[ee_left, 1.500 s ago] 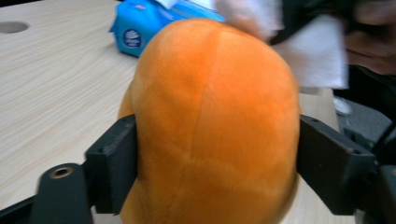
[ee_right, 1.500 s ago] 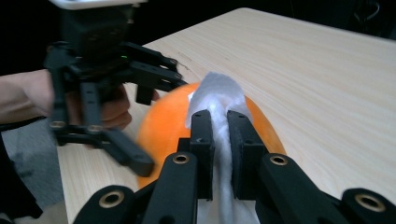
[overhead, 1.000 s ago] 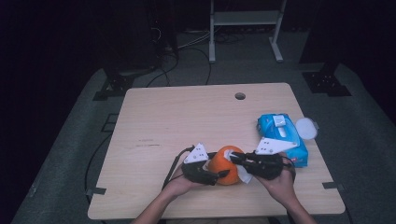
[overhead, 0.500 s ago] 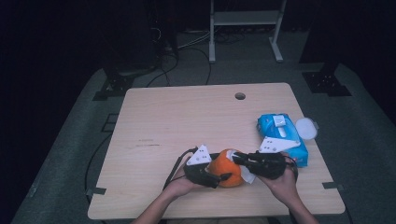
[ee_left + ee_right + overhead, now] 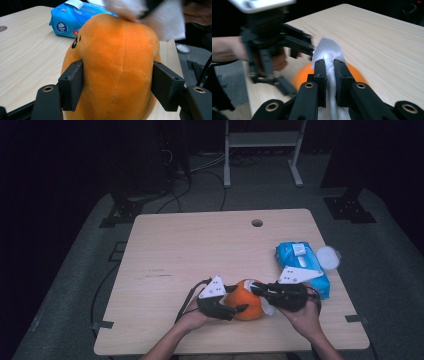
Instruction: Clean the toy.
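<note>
Orange plush toy (image 5: 117, 65): rounded, soft, centre seam, small dark eye.

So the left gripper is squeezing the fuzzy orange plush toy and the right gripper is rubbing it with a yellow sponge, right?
Almost. The left gripper does clamp the fuzzy orange plush toy, its jaws having just closed in on it. But the right gripper holds a white tissue wipe, not a yellow sponge, and presses it on the toy. The right gripper view shows the wipe pinched between its jaws.
</note>
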The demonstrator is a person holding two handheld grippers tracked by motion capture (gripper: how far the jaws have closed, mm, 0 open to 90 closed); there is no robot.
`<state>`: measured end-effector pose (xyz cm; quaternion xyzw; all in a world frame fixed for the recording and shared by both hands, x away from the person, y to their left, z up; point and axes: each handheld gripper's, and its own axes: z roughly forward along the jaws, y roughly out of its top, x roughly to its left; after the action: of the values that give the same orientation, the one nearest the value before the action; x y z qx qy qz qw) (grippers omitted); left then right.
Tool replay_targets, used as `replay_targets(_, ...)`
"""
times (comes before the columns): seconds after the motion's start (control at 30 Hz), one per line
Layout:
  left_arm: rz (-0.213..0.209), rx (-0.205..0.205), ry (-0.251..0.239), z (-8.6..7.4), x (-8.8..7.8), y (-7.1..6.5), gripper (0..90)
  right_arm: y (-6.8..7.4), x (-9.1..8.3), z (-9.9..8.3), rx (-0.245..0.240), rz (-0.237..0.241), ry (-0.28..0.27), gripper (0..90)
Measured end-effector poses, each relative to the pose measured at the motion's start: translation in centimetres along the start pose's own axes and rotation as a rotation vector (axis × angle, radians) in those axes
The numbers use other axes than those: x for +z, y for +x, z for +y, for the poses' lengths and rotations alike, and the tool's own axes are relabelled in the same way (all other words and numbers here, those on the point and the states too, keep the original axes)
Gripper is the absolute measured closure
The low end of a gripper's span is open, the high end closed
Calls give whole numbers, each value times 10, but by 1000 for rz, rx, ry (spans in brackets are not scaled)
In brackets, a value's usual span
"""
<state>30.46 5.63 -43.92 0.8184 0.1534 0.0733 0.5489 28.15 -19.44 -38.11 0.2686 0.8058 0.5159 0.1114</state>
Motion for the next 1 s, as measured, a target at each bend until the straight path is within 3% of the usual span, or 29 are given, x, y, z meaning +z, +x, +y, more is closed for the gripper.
replay_targets(0.07,0,-14,-1,0,1,0,321,11,5,2,-17,50,3,808)
replay_targets(0.13,-6,5,7,0,1,-2,320,24,11,4,-81,30,33,808)
replay_targets(0.2,-5,6,7,-1,0,-4,322,25,12,6,-102,5,36,807)
replay_targets(0.33,-6,34,9,-1,0,-6,318,2,0,5,-46,-62,13,807)
replay_targets(0.4,-11,31,3,1,0,-4,277,-7,-5,0,-5,-55,15,806)
replay_targets(0.47,-3,2,9,2,2,-1,187,-6,-6,-2,-6,-57,20,806)
replay_targets(0.53,-20,-26,7,-2,3,-1,189,-3,-5,-1,-11,-37,18,807)
replay_targets(0.63,-21,35,36,-1,5,-9,258,14,7,2,-55,7,44,807)
replay_targets(0.73,-20,70,43,-2,6,-14,286,25,14,3,-95,18,73,807)
replay_targets(1.0,-9,76,23,-2,7,-16,287,-3,-2,3,-36,-60,56,806)
